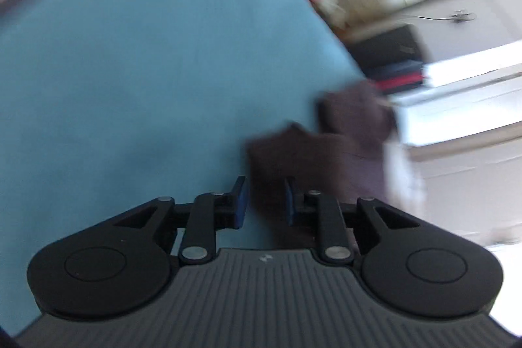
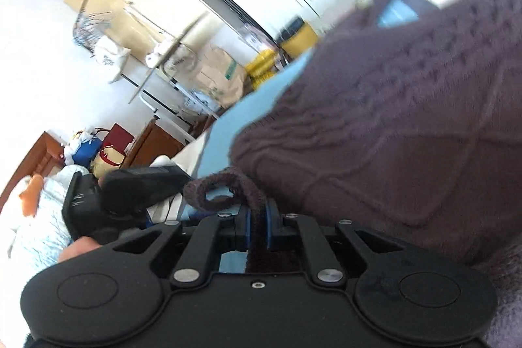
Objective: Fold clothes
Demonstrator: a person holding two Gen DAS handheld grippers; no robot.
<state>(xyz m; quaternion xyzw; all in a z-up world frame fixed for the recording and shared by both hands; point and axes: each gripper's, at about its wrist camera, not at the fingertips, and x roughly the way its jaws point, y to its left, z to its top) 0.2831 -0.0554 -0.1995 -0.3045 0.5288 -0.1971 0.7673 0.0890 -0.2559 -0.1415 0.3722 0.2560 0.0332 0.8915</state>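
Blue cloth (image 1: 130, 70) covered the surface under both tools, with pale cupboards and cluttered floor blurred behind. On the left, the left gripper (image 1: 265, 199) had its fingers parted with nothing between them, pointing at the near corner of the dark purple-brown sweater (image 1: 310, 158), which lay at the right edge of that blue surface. Further right, the right gripper (image 2: 257, 227) was clenched on a rolled edge of the same sweater (image 2: 391, 126), whose bulk rose up and away to the right.

Only a thin hem seemed caught in that grip, so I judged it could slip free if pulled hard. With the left fingers released, the loose side might sag and fold crookedly.

Its fabric was a thick cable knit, soft and bulky, with a small loop of edging curling beside the fingers.
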